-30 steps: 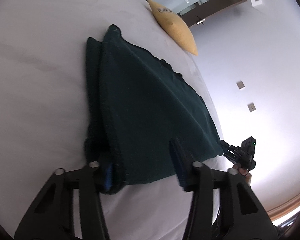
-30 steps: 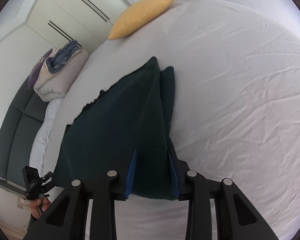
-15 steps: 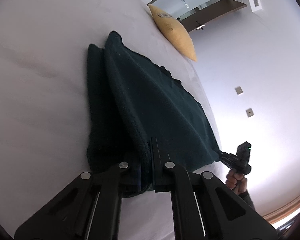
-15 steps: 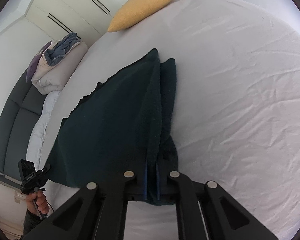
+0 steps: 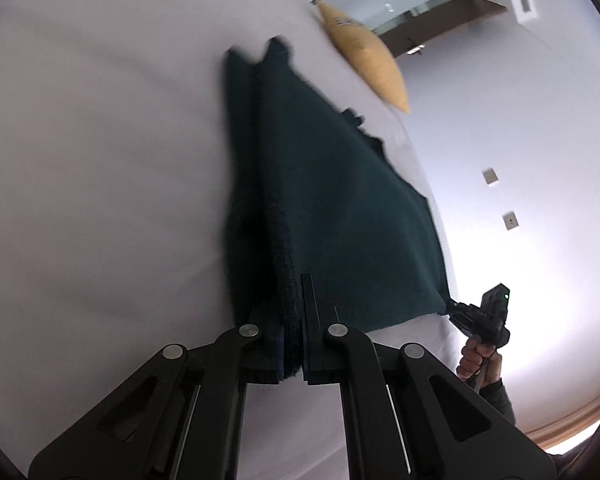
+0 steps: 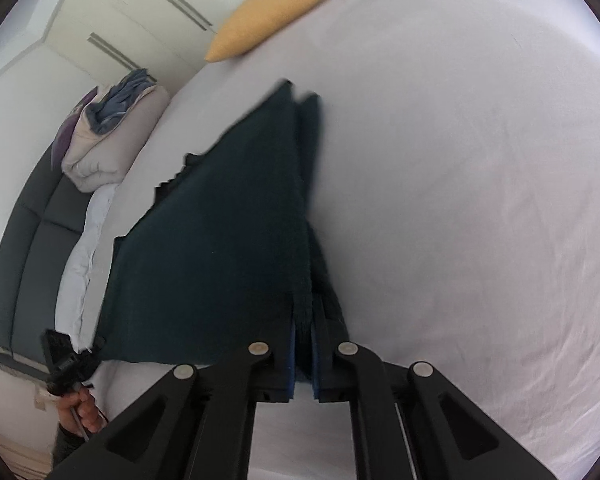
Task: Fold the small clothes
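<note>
A dark green cloth (image 5: pixel 340 216) is stretched over the white bed (image 5: pixel 80 200), its top layer raised off the lower layer. My left gripper (image 5: pixel 296 304) is shut on one near corner of it. My right gripper (image 6: pixel 305 320) is shut on the other near corner of the cloth (image 6: pixel 220 240). The right gripper shows small in the left wrist view (image 5: pixel 454 308), and the left gripper shows small in the right wrist view (image 6: pixel 94 350). The cloth's far edge lies on the bed.
A yellow pillow (image 6: pixel 272 12) lies at the far end of the white bed (image 6: pixel 480 200). A bundled duvet (image 6: pixel 108 132) sits on a dark sofa (image 6: pixel 32 260) left of the bed. A wall with sockets (image 5: pixel 510 220) is beyond the bed's right side.
Both grippers went from open around the cloth's near corners to shut on them. The cloth's top layer has since been lifted and pulled taut, and its far edge has shifted.
</note>
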### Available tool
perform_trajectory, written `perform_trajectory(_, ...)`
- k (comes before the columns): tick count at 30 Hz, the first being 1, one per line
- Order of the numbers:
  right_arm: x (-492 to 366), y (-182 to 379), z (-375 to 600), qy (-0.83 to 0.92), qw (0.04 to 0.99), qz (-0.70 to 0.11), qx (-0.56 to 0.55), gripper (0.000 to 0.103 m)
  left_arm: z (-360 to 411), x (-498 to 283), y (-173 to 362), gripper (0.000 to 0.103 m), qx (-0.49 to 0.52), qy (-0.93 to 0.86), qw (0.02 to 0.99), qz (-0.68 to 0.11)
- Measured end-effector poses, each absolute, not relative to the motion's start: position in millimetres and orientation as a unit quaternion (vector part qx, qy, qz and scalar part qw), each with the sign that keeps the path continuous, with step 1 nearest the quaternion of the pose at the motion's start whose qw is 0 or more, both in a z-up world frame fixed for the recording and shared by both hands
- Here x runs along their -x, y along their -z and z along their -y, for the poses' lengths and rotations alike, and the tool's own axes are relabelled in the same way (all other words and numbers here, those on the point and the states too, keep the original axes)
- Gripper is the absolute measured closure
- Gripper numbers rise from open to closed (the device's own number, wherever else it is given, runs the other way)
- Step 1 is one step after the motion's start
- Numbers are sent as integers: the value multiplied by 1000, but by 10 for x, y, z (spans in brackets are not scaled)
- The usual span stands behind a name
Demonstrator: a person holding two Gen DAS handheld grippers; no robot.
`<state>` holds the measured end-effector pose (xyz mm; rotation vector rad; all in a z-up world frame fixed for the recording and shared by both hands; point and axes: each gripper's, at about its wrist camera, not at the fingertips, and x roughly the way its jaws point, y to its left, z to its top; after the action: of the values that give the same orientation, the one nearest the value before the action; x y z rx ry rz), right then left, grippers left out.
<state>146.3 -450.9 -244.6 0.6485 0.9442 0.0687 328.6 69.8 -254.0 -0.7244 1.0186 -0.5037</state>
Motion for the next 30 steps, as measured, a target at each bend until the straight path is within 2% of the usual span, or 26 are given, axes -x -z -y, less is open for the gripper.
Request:
perform_trajectory(16,-1407,2369,4418,-29,848,-435,-300,94,-676,-3107,2583,99,329,225,791,-464)
perform_trajectory(25,-1425,2387,4412,-17,852,-442,-281,96,-702,-3025,2618,99,329,216,794,-464)
perform_trajectory(30,-1436,2564,4559,-27,842,-439,-313,100,-786,-3093,2731,99,352,217,783,-465)
